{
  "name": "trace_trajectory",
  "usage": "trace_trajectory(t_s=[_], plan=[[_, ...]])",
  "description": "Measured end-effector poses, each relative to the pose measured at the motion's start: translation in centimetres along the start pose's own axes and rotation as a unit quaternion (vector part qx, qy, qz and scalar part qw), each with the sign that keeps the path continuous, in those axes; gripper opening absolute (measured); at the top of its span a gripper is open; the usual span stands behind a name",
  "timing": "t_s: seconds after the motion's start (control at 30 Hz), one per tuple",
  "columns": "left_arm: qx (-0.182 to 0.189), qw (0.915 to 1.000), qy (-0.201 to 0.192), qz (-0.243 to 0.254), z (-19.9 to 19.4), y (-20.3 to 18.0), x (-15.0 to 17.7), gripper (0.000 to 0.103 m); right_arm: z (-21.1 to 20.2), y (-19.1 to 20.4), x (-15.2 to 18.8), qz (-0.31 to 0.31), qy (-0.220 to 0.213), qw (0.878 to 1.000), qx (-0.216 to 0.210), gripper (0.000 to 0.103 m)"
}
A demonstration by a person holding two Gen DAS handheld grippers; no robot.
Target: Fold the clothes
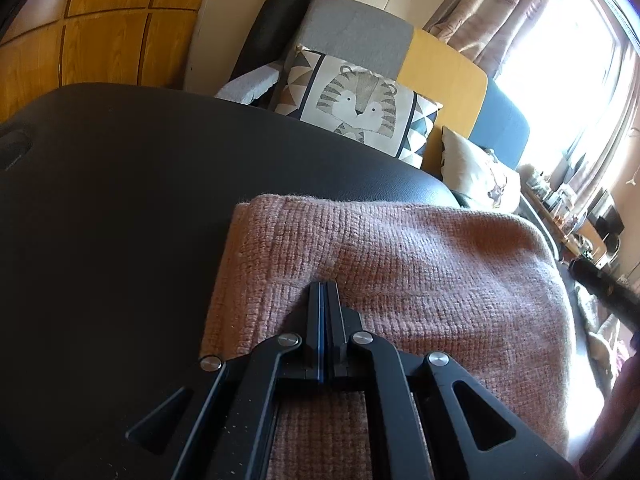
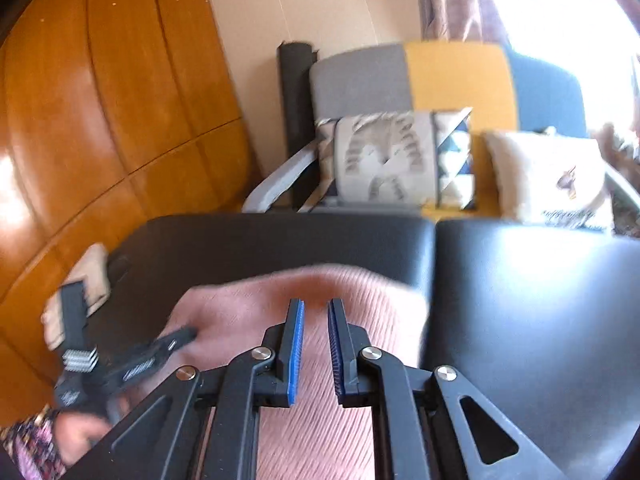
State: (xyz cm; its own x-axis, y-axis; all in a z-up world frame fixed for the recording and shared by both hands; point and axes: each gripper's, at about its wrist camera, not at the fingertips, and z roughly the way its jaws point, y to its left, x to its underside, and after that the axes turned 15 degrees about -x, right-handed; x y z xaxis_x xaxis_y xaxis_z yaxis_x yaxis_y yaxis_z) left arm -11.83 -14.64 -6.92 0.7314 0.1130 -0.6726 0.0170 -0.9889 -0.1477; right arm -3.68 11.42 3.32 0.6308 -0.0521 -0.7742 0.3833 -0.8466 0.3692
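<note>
Right now my left gripper (image 1: 326,286) is closed, its tips pressed down into the pink knitted sweater (image 1: 400,248), and I judge that is to pin the near part of the garment so it cannot slide on the smooth black table (image 1: 120,200) while the other hand works. Whether any knit is pinched between the closed tips I cannot tell. The sweater lies already folded into a thick block, its far edge doubled over and its left edge running straight back beside my left gripper. My right gripper (image 2: 316,304) hangs just above the same sweater with its blue pads (image 2: 296,340) slightly parted and nothing between them; that view is smeared. From there the sweater spreads directly beneath and ahead of the right gripper, with the left gripper (image 2: 176,340) resting on its left side.
</note>
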Motion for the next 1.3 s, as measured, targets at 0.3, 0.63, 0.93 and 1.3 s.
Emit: trace_trajectory(t_s=[0.3,0.63,0.93,1.3], plan=[[-0.001,1.0000,-0.004,0.002,0.0,0.0,0.1,0.003,2.1,-5.0,2.2,0.073,0.010,0.997,-0.008,0.000],[-0.001,1.0000,-0.007,0.001,-0.2,-0.1,0.2,0.003,5.0,-5.8,-3.7,0.084,0.060,0.993,-0.050,0.004],[-0.006,0.9999,-0.013,0.007,-0.2,-0.4,0.4,0.003,7.9,-9.9,-1.2,0.104,0.081,0.991,0.022,0.000],[0.004,0.9999,-0.010,-0.002,-0.2,-0.1,0.4,0.003,3.1,-8.4,-1.0,0.140,-0.020,0.990,0.003,0.013]])
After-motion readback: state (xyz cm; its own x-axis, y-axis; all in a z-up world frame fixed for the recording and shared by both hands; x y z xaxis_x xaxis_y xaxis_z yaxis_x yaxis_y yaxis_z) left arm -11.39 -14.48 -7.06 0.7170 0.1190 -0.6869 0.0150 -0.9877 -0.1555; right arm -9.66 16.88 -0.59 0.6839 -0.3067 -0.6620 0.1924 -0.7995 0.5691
